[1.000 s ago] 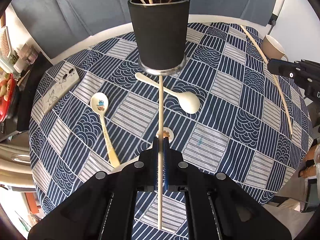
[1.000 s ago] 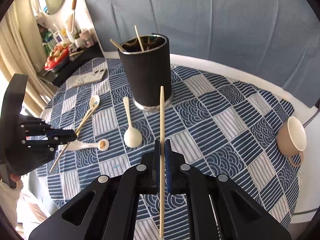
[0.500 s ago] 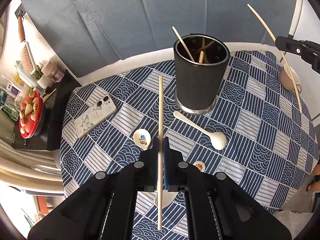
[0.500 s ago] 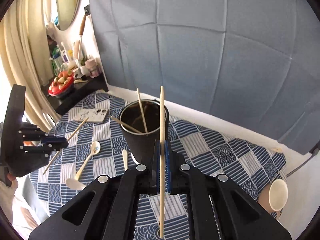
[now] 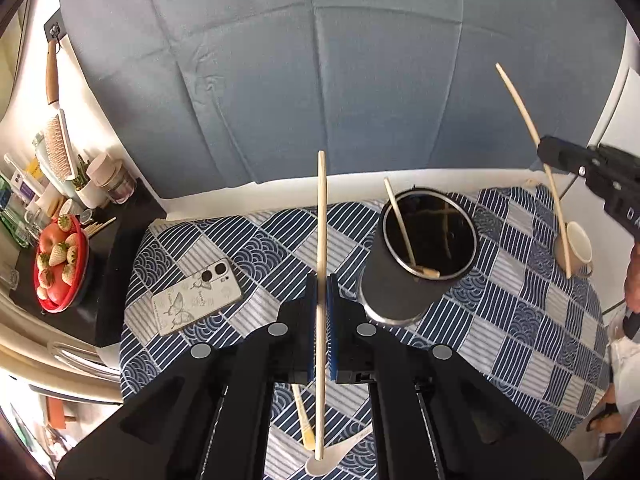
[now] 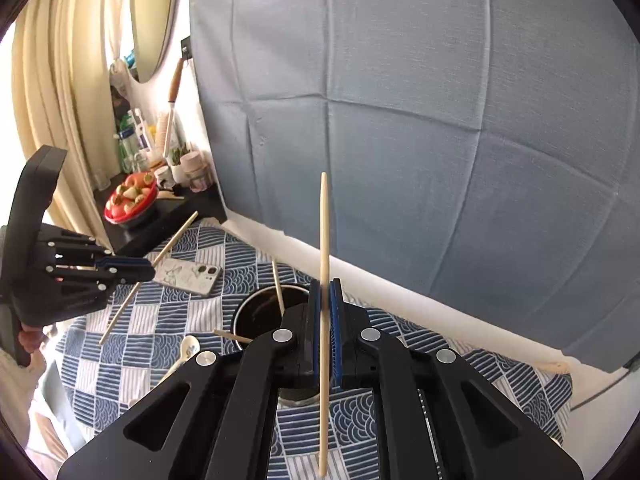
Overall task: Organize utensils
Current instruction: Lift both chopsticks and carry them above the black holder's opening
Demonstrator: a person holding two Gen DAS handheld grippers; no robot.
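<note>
My left gripper (image 5: 321,280) is shut on a pale wooden chopstick (image 5: 321,216) that runs up past the blue pads. It hangs above the table, left of the black utensil cup (image 5: 404,284), which holds other chopsticks. My right gripper (image 6: 325,286) is shut on a second chopstick (image 6: 324,232), above the cup (image 6: 260,314). The left wrist view shows the right gripper (image 5: 544,154) high at the right with its chopstick (image 5: 520,108). In the right wrist view the left gripper (image 6: 150,270) is at the left. Spoons (image 5: 320,466) (image 6: 188,350) lie on the cloth.
A phone (image 5: 196,296) in a butterfly case lies on the blue patterned tablecloth (image 5: 520,320). A beige mug (image 5: 578,246) stands at the right. A side shelf holds a red bowl of fruit (image 5: 58,266), jars and bottles. A grey-blue backdrop (image 6: 400,120) hangs behind the table.
Both grippers have risen and pulled back from the table, each carrying its chopstick. The cup has dropped lower in both views and shows its open top.
</note>
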